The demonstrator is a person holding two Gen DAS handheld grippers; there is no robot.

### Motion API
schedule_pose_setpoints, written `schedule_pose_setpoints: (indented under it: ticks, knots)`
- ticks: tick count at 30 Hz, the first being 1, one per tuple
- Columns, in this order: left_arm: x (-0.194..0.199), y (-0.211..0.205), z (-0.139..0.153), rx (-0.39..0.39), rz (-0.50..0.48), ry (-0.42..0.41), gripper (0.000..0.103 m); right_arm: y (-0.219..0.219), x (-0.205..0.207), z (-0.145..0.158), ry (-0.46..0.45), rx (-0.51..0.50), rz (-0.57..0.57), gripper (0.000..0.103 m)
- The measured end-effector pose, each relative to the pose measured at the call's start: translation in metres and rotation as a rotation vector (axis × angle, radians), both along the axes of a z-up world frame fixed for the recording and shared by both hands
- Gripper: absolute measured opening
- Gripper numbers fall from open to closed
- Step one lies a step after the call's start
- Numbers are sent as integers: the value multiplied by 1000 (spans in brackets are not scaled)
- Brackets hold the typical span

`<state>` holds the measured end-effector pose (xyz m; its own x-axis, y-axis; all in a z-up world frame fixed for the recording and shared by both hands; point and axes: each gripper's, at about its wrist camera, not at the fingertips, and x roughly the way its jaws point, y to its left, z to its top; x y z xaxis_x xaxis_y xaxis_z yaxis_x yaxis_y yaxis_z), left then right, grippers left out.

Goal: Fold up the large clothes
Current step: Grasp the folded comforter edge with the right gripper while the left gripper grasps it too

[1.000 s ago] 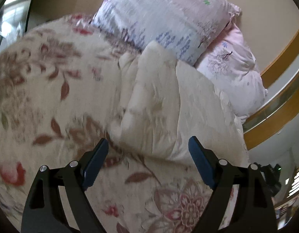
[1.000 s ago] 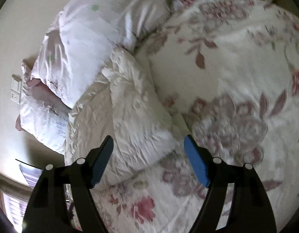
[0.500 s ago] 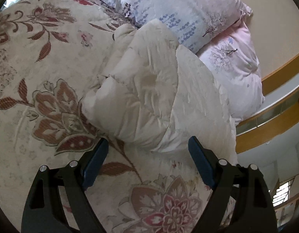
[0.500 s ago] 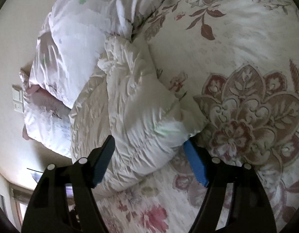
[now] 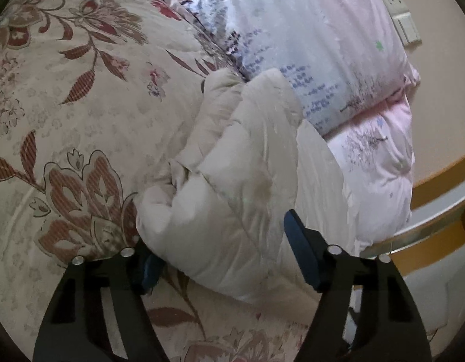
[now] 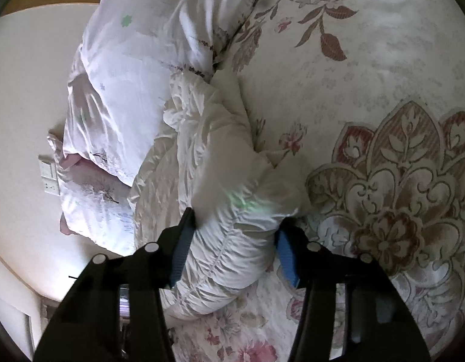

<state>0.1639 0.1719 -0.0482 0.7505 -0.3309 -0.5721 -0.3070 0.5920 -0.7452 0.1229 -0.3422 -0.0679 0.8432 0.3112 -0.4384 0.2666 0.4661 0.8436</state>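
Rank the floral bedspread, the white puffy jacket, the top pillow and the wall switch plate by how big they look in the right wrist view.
1. floral bedspread
2. white puffy jacket and top pillow: too close to rank, and the jacket is nearer the camera
3. wall switch plate

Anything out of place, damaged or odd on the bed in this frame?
Nothing looks damaged or spilled. The white puffy garment lies bunched against the pillows on the floral bedspread, unevenly folded. Both the left gripper and right gripper straddle it, jaws open.
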Motion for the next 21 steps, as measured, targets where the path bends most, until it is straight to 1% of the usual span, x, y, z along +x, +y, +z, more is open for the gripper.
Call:
schedule_pose_setpoints:
  ticks: [1, 2, 3, 4, 6, 7, 10, 13, 17, 21]
  knots:
    - [1, 1, -3, -11, 6, 4, 56, 1, 1, -1, -1, -5, 1, 41]
    - [3, 3, -6, -30, 7, 5, 51, 1, 2, -1, -3, -5, 5, 34]
    - [3, 5, -9, -51, 6, 3, 43, 2, 2, -2, -9, -1, 11, 32]
    - [4, 8, -13, -87, 2, 3, 37, 1, 1, -2, -14, 1, 15, 28]
    - [4, 11, -16, -117, 2, 2, 31, 4, 1, 2, -29, -10, 25, 23]
    - [3, 12, -14, -117, 1, -4, 27, 6, 0, 5, -36, -17, 31, 21]
    - [-1, 16, -7, -114, -2, -31, 22, 13, -3, 15, -60, -36, 56, 19]
    - [-8, 25, 5, -94, 4, -60, 20, 20, -6, 22, -77, -49, 93, 18]
    - [-28, 46, 16, -68, 35, -89, 20, 38, -14, 32, -100, -80, 192, 18]
    - [-54, 64, 20, -46, 66, -94, 20, 62, -22, 37, -114, -129, 300, 18]
